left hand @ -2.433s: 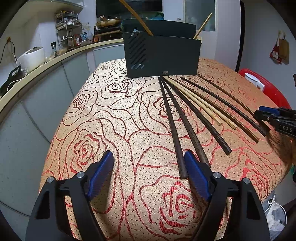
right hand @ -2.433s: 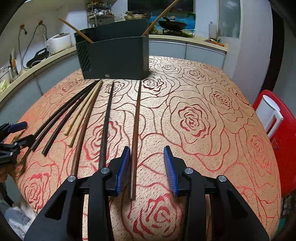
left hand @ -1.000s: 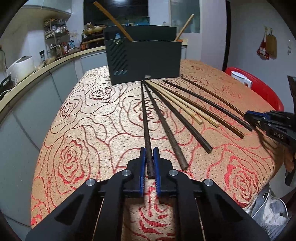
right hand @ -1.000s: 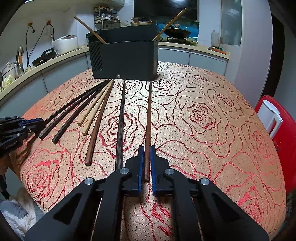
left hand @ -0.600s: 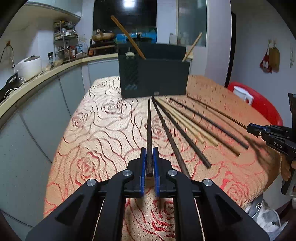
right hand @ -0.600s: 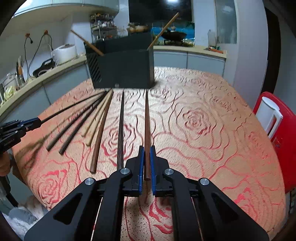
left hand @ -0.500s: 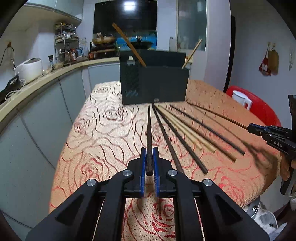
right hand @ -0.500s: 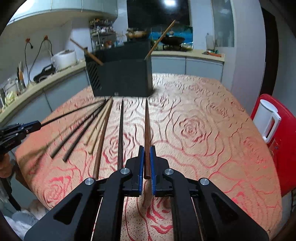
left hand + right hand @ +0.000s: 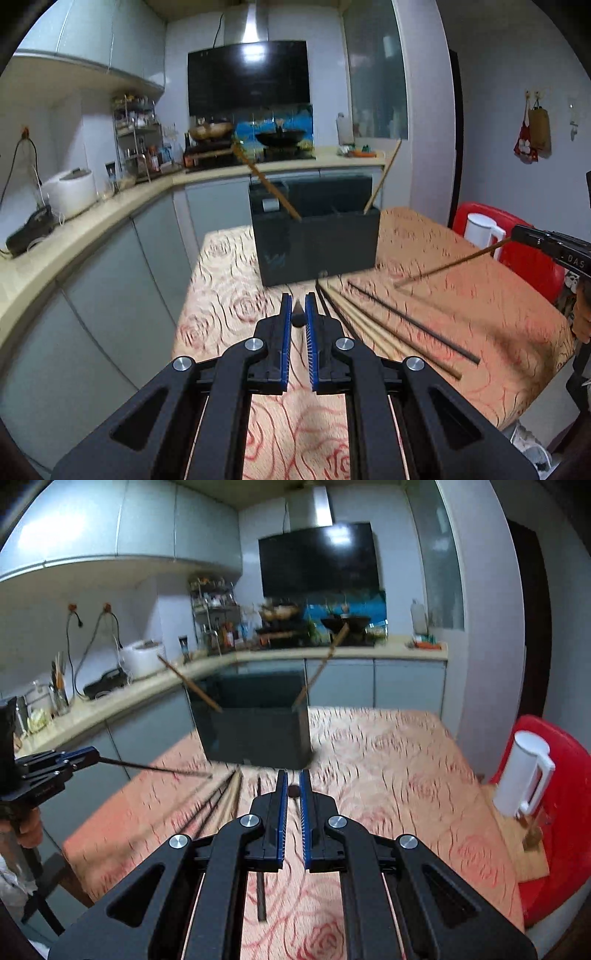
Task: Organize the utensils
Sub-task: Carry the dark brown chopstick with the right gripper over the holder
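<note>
Left gripper [image 9: 297, 314] and right gripper [image 9: 293, 789] each clamped on one chopstick [image 9: 297, 318], raised above rose-patterned surface [image 9: 480, 306]. Advisable: tip each downward over black utensil holder [image 9: 317, 251], release gently. Remaining chopsticks [image 9: 406, 325] lay beside holder.

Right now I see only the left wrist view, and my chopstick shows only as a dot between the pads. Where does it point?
Observer: The right wrist view shows it from the side. The left gripper holds the dark chopstick nearly level above the table, and its tip stops short of the black holder.
Operator: And the right gripper, I see only its edge. Is it closed on its chopstick?
Observer: Yes. The right gripper is shut on the butt end of the brown chopstick, which sits between the blue pads.
</note>
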`<state>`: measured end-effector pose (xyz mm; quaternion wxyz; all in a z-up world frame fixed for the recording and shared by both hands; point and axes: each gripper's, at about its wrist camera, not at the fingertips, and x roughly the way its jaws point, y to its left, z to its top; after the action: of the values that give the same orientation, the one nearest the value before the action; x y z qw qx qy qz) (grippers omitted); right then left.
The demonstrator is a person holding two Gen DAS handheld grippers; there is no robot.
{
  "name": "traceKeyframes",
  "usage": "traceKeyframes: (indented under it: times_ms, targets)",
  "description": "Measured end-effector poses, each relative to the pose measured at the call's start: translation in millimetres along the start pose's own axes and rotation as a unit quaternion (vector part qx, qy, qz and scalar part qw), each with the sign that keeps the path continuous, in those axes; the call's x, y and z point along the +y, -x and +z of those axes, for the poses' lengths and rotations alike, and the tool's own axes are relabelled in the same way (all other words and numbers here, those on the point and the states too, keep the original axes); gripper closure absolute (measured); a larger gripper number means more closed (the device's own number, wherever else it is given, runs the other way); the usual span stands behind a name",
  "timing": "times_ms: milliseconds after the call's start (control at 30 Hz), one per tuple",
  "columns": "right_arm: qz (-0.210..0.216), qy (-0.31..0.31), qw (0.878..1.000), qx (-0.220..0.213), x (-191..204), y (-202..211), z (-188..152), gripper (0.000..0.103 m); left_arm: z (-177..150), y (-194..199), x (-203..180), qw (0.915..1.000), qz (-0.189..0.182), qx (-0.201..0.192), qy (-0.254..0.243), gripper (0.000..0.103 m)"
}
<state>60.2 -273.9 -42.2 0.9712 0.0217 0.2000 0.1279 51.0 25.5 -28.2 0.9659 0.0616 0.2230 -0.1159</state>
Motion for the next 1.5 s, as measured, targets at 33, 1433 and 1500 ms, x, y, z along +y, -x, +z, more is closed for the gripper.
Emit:
traceKeyframes:
  times_ms: [33,1433,1500]
  targets:
    - [0.002,0.002,1.0,-0.007,1.2,0.8,5.6,0.096,6.9,0.6,1.8,1.0,0.0,-0.005,0.001,0.096]
    - [0.01,-0.001,0.999,-0.037,6.3,-35.6,195.5,0.096,204.8,-29.4,20.3,0.9976,-0.047,-0.049,0.014,0.096]
    - [0.013,0.001,0.999,-0.035,8.4,-38.8,202.2,0.096,215.9,-32.3,17.8,0.9972,-0.048,-0.055,0.016,0.096]
